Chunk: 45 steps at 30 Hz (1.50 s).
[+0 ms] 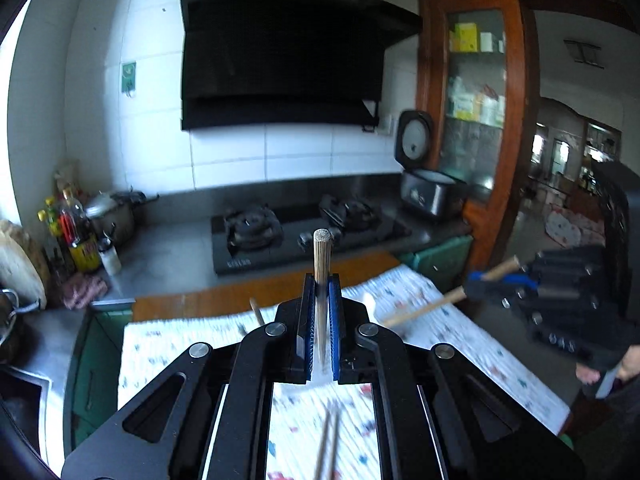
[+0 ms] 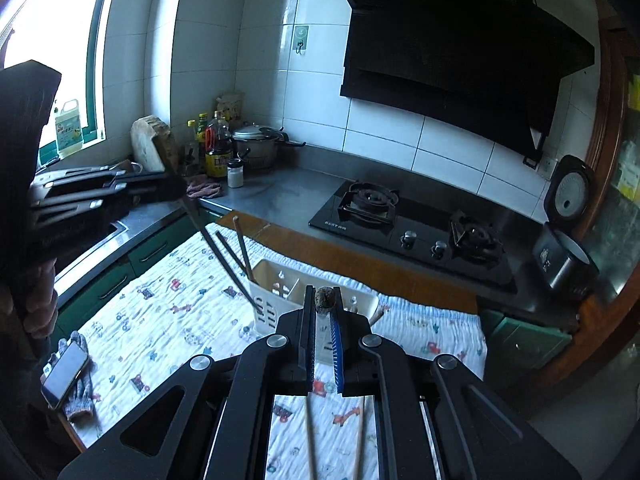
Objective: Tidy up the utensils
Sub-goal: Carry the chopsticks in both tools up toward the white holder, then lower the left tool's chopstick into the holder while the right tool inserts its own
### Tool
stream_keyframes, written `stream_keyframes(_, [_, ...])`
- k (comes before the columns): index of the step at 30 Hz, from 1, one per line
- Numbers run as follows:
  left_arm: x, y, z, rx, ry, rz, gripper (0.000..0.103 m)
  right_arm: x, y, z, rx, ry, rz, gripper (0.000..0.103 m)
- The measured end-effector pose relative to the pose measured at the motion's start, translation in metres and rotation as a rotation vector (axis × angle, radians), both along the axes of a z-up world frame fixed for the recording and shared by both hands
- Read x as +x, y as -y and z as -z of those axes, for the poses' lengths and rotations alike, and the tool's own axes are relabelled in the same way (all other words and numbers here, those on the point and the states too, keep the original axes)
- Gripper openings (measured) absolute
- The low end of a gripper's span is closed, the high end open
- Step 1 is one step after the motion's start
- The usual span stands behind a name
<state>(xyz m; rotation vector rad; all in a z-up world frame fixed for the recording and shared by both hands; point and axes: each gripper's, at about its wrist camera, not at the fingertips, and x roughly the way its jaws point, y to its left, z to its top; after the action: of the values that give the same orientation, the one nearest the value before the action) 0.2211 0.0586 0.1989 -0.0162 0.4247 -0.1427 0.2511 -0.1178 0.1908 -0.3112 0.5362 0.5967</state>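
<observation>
My left gripper [image 1: 322, 280] is shut on a wooden-handled utensil [image 1: 322, 256] whose handle end points up and forward, its metal shaft running back between the blue pads. My right gripper [image 2: 322, 300] is shut on another wooden-handled utensil [image 2: 325, 298], held just above the white utensil holder [image 2: 276, 280]. In the left wrist view the right gripper [image 1: 492, 278] holds its wooden handle [image 1: 424, 310] over the table's far right. Several dark chopsticks [image 2: 228, 256] lean in the holder's left compartment. Loose chopsticks [image 2: 310, 436] lie on the patterned cloth [image 2: 168, 312].
The cloth covers a wooden table in front of a steel counter with a gas hob [image 2: 412, 232]. A rice cooker [image 2: 564, 256], a pot [image 2: 256, 144] and bottles [image 2: 218, 148] stand on the counter. A phone on a grey glove [image 2: 66, 376] lies at the table's left edge.
</observation>
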Motion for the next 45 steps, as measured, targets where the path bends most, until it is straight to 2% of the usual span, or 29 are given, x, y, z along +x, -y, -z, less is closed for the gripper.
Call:
stream_keyframes(3, [0.017, -0.003, -0.008, 0.018, 0.024, -0.043, 0.005, 0.012, -0.004, -0.008, -0.009, 0.015, 0.009, 0.007])
stream_keyframes(7, [0.045, -0.012, -0.005, -0.004, 0.005, -0.077, 0.005, 0.028, -0.007, -0.011, -0.034, 0.025, 0.034, 0.007])
stream_keyframes(15, [0.093, -0.035, 0.036, -0.057, -0.119, -0.103, 0.005, 0.062, -0.01, 0.006, -0.098, -0.031, 0.06, 0.007])
stream_keyframes(21, [0.109, -0.037, 0.057, -0.047, -0.168, -0.104, 0.005, 0.086, -0.015, 0.027, -0.12, -0.104, 0.064, 0.007])
stream_keyframes(31, [0.116, -0.036, 0.073, -0.031, -0.204, -0.095, 0.006, 0.104, -0.026, 0.059, -0.167, -0.182, 0.074, 0.007])
stream_keyframes(38, [0.115, -0.035, 0.074, -0.029, -0.214, -0.093, 0.006, 0.109, -0.025, 0.064, -0.153, -0.198, 0.079, 0.007])
stream_keyframes(43, [0.113, -0.038, 0.073, -0.049, -0.213, -0.086, 0.008, 0.106, -0.02, 0.058, -0.121, -0.181, 0.084, 0.013])
stream_keyframes(45, [0.109, -0.038, 0.069, -0.048, -0.199, -0.085, 0.008, 0.102, -0.018, 0.052, -0.105, -0.165, 0.081, 0.019])
